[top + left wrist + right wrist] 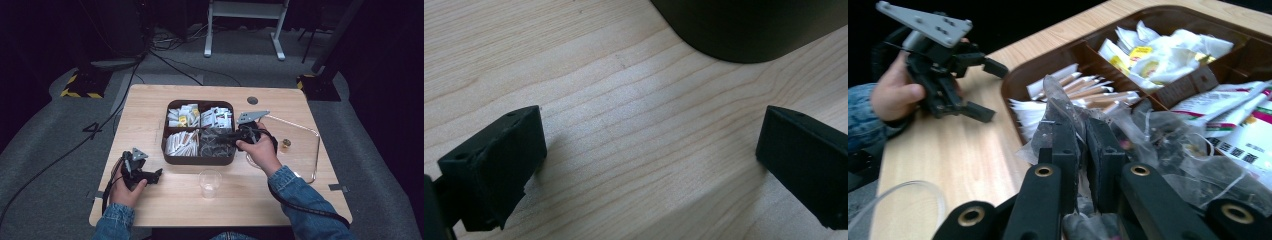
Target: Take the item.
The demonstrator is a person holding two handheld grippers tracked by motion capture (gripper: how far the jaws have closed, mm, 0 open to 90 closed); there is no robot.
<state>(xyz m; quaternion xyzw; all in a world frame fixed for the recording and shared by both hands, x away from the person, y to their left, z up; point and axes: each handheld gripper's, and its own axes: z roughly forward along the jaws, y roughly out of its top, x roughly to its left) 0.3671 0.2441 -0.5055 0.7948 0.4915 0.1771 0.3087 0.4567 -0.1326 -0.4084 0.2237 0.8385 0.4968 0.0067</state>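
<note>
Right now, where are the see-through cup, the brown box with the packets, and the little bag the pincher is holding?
Plastic cup (209, 183), high view, on its clear side wall.
Brown box (199, 160), high view, on its near rim.
Clear bag (1055, 102), right gripper view, on the crinkled top above the right gripper (1083, 137).

No words or numbers can be read. The white paper packets (1243, 125) in the brown plastic tray (1013, 85) have small black square codes and red and green stripes on them, but the print is too small and blurry to read.
</note>
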